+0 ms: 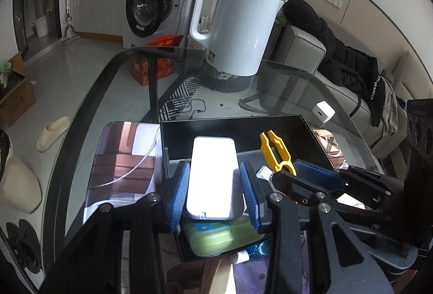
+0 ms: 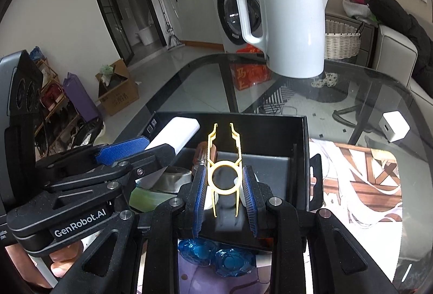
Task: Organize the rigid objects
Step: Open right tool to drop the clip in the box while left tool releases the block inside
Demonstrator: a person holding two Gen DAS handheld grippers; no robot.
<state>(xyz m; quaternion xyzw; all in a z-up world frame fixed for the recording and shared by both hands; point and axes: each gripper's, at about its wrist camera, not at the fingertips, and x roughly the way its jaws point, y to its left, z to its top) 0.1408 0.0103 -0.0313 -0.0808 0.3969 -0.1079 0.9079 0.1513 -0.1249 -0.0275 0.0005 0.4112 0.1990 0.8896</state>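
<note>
A glass table point(image 2: 351, 93) with a dark rim is seen. A white kettle point(image 2: 292, 23) is stood on it at the far side. A small white cube charger point(image 2: 395, 125) is set near the right edge. A black box point(image 2: 300, 137) and a picture mat point(image 2: 360, 180) are laid on the glass, side by side.

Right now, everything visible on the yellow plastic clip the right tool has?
The flat yellow plastic clip has a central ring, two long notched prongs pointing forward and two short legs pointing back. It is held level over the black open-top box, pinched at the ring between the right tool's blue pads; nothing else touches it.
</note>
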